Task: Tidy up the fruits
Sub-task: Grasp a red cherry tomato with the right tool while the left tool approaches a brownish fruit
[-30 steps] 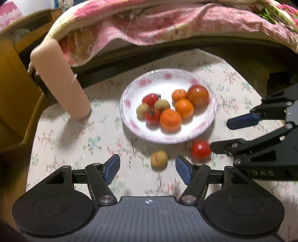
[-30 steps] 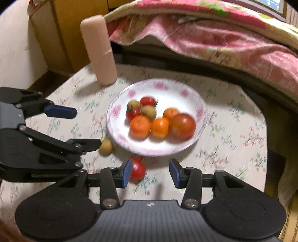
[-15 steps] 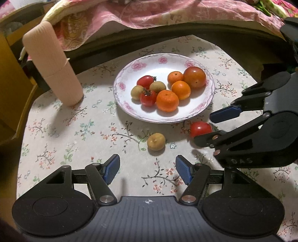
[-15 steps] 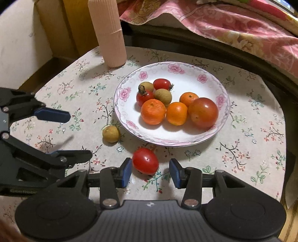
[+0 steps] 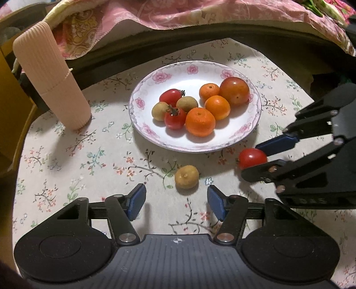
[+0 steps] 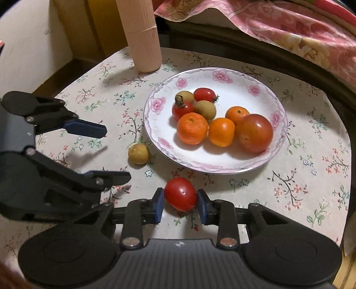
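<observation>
Since a second ago, both grippers have come closer to the table, and the right gripper (image 6: 180,203) has closed in around the loose red tomato (image 6: 180,194), which earlier lay off to its left. Its blue pads (image 6: 158,205) now sit against both sides of the tomato, pinching it, though it is hard to tell whether the fruit has left the cloth. In the left wrist view the same tomato (image 5: 252,158) shows between the right gripper's (image 5: 264,155) two fingers, just beside the near rim of the plate.

The left gripper (image 5: 176,201) hovers with its jaws spread wide and nothing between them. A small yellow-brown fruit (image 5: 186,176) lies on the cloth just ahead of its fingertips, near the plate but not touching it. From the right wrist view this fruit (image 6: 138,153) sits just beside the plate's left rim, with the left gripper (image 6: 111,153) open nearby.

The white plate with pink flowers (image 5: 193,69) rests in the middle of a floral tablecloth (image 5: 89,155). It holds three oranges, one large reddish tomato, two small red tomatoes and two yellow-brown fruits, all clustered together. A tall ribbed pink cylinder (image 5: 50,80) stands upright to the left, well apart from the plate. A pink floral blanket (image 5: 178,13) hangs along the far edge.
</observation>
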The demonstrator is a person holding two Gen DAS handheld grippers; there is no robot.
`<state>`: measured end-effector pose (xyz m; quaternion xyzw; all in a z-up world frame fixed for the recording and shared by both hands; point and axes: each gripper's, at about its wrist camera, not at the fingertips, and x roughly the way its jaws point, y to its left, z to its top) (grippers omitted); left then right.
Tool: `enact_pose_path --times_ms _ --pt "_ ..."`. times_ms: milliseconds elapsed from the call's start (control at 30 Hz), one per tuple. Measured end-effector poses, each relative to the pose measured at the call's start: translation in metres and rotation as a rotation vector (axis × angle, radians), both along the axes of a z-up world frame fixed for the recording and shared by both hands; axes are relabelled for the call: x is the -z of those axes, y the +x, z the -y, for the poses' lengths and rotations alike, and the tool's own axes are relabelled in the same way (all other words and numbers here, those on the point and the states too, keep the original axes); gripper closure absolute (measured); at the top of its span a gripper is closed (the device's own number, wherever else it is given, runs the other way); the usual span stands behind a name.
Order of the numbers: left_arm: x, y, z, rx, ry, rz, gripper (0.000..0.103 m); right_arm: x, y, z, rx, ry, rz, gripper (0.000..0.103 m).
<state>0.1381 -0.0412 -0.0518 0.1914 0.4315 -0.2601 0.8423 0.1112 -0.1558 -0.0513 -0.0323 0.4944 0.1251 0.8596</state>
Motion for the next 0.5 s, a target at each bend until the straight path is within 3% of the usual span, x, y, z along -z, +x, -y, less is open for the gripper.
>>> enact_pose_path --times_ms 333,433,500 --pt "0.012 0.015 0.017 -0.003 -0.022 -0.016 0.044 -0.004 -0.006 0.017 0.043 0.004 -0.013 0.071" --pt "0.012 0.017 0.017 -0.014 -0.031 -0.018 0.053 -0.002 -0.005 0.019 0.047 0.002 -0.024 0.071" --pt "0.011 0.015 0.017 -0.017 -0.043 -0.04 0.066 -0.001 -0.005 0.019 0.047 0.0 -0.026 0.071"
